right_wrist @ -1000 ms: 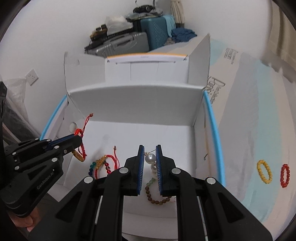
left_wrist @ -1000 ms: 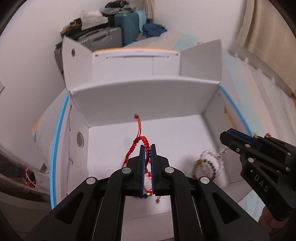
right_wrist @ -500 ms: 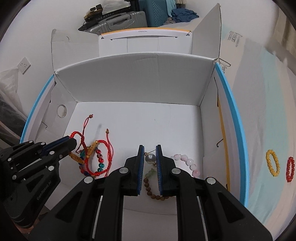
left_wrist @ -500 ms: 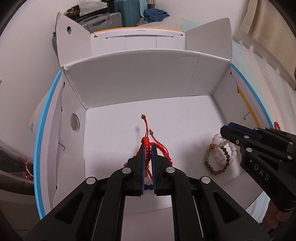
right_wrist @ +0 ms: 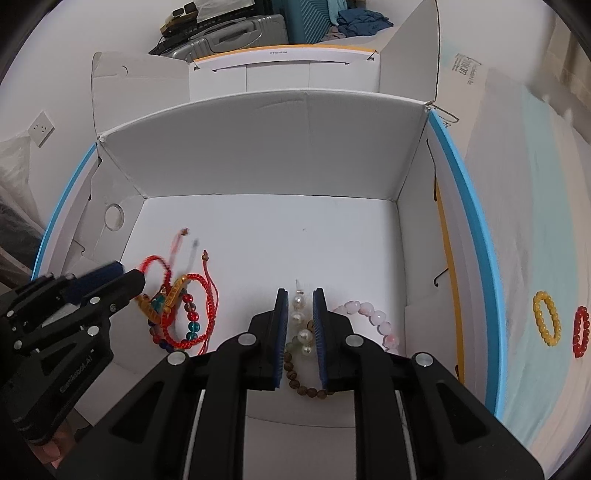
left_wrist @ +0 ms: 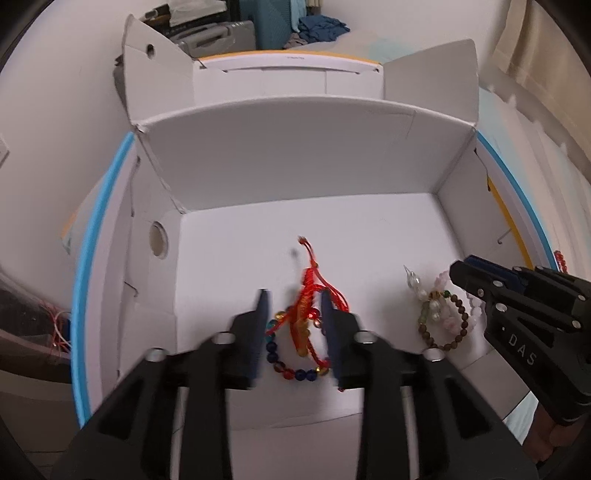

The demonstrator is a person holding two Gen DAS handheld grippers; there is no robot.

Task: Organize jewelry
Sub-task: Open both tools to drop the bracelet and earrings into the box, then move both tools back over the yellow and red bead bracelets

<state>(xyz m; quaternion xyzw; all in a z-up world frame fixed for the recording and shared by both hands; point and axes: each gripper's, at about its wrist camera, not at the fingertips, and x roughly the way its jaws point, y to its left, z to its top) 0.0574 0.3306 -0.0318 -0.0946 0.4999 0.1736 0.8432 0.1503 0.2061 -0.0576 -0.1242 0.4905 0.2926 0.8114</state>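
While opening, left tongs [left_wrist: 295, 299] over red bracelet [left_wrist: 308, 314]

A grey hard-shell suitcase [right_wrist: 236, 31] lies against the white wall behind the box, a ribbed teal suitcase [right_wrist: 314, 16] upright beside it. Crumpled dark-blue clothing [right_wrist: 364, 20] sits just right of that. A white wall socket [right_wrist: 40, 127] shows at left.

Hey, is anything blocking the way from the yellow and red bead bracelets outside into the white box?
Yes: the box's right wall, with its blue-edged flap, stands between the yellow bracelet and red bracelet on the cloth and the box floor. They must be lifted over it.
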